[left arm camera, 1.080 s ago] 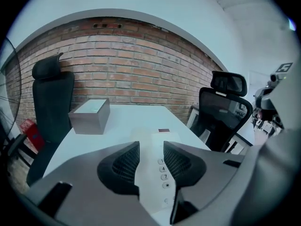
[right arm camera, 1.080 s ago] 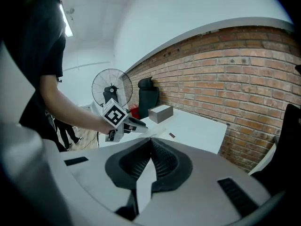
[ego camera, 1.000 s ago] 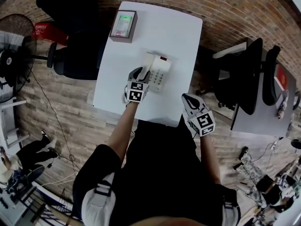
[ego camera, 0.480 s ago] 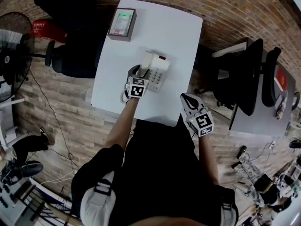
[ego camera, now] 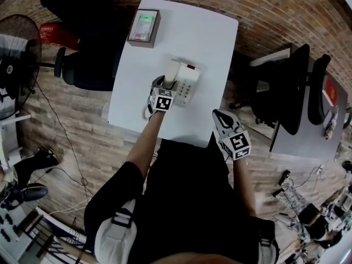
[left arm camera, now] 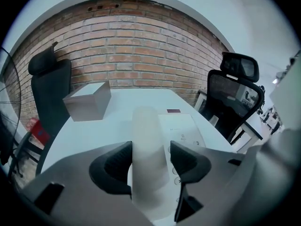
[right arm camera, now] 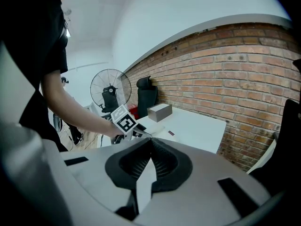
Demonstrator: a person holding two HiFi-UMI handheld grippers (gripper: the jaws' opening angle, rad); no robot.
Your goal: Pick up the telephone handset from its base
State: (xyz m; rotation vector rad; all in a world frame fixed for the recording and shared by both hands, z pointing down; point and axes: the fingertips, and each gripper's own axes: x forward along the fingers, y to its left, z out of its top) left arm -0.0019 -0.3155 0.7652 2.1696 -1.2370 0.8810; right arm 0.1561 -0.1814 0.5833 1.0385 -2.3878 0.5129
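Note:
A white telephone base [ego camera: 187, 85] sits mid-table on the white table [ego camera: 209, 32]. Its white handset [ego camera: 172, 72] lies along the base's left side. My left gripper [ego camera: 166, 85] straddles the handset's near end. In the left gripper view the handset [left arm camera: 146, 126] runs between the dark pads [left arm camera: 113, 166], which stand a little off its sides. The jaws have just been opening around it. The keypad [left arm camera: 183, 135] shows to the right. My right gripper [ego camera: 220, 116] hangs off the table's near right edge, jaws shut [right arm camera: 151, 142] with nothing in them.
A grey box [ego camera: 144, 29] with a green display stands at the table's far left corner. A black office chair [ego camera: 91, 65] is left of the table, more chairs [ego camera: 300, 87] and a desk on the right. A fan [ego camera: 14, 65] stands at far left.
The left gripper has sunk with the handset, which stood tilted up off the base and now lies on it. Its jaws have spread apart. The right gripper has stayed put.

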